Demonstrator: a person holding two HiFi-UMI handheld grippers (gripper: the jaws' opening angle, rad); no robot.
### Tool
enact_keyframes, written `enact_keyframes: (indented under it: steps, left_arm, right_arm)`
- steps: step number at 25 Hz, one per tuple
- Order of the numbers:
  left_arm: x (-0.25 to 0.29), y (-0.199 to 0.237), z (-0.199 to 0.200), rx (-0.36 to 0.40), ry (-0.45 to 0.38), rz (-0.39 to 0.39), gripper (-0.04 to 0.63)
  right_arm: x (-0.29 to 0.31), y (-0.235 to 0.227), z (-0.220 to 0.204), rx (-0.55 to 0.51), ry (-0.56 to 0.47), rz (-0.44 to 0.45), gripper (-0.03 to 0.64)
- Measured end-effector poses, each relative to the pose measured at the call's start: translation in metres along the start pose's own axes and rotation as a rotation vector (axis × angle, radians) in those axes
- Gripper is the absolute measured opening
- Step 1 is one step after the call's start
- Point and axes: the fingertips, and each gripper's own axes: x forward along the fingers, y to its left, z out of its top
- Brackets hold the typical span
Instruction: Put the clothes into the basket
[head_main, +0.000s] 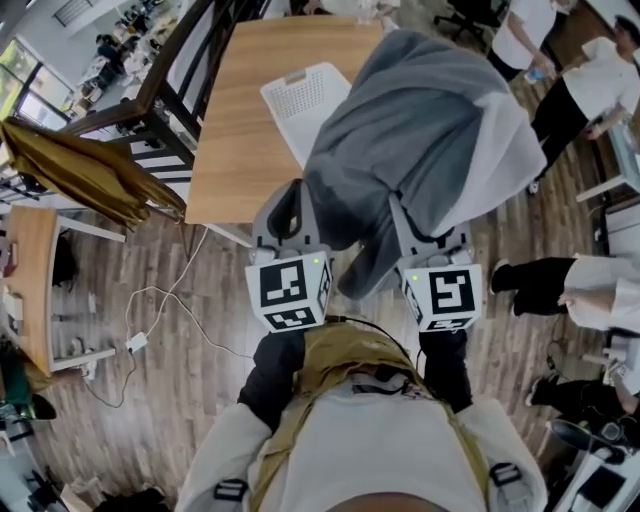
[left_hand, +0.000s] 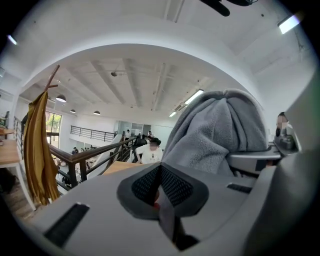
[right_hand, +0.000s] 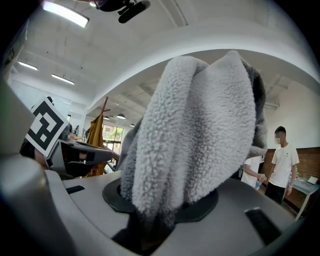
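Above the table (head_main: 240, 130) at upper centre, grey fleece (head_main: 420, 130) is clamped in the right gripper (head_main: 415, 225), the left gripper (left_hand: 159, 192) clenched empty; loose folds may be spilled past the basket (head_main: 300, 100)

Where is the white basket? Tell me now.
In the head view the white basket sits on the wooden table, top centre, its right side hidden by the grey fleece garment clamped in the right gripper.

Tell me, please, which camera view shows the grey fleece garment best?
The head view: nearly the whole grey fleece garment shows, lifted over the table. The right gripper view shows only a fold clamped in the right claw; the left gripper view shows only one side.
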Motion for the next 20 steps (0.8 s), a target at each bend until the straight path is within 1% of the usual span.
enact_keyframes:
  steps: [5,13,20]
  left_arm:
    - [0.040,0.022,0.013,-0.020,-0.007,0.010,0.002]
    - [0.087,0.055,0.014,-0.031,0.034,0.014,0.002]
    - [0.128,0.077,0.023,-0.047,0.047,0.000,0.002]
  right_arm:
    - [0.041,-0.011,0.007,0.007,0.004,-0.002,0.166]
    - [0.098,-0.025,0.013,0.008,0.026,-0.027,0.166]
    - [0.144,-0.038,0.021,0.003,0.052,-0.034,0.166]
